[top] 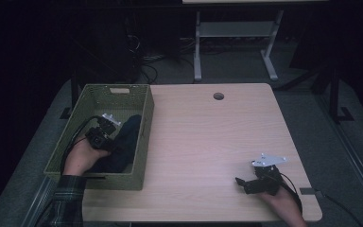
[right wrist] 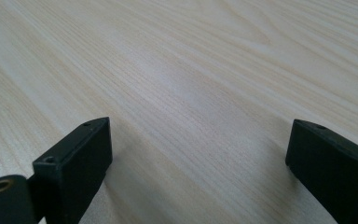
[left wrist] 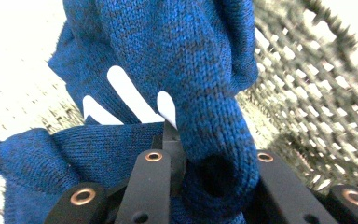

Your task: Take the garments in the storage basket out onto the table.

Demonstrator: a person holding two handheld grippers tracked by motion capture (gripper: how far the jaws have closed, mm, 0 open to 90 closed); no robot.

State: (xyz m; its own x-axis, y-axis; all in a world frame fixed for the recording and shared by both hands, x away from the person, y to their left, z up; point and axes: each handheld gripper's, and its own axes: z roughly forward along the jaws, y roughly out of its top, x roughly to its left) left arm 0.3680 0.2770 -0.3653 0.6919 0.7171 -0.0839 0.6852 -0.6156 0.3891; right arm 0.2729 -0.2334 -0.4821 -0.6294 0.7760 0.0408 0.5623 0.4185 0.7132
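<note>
1. The left gripper (left wrist: pixel 205 172) reached into the green basket (top: pixel 144 137) at the table's (top: pixel 208 142) left edge, jaws pinching the blue knit garment (left wrist: pixel 182 60) lying inside.
2. The right gripper (right wrist: pixel 198 154) rested on the table, jaws spread.

A bare wooden table (top: pixel 208 142) with a cable hole (top: pixel 218 96); a white-legged desk frame (top: pixel 236 42) stands behind.

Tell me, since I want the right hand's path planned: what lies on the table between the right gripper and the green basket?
Nothing: in the high view, bare wooden table separates the right gripper from the green basket.
</note>
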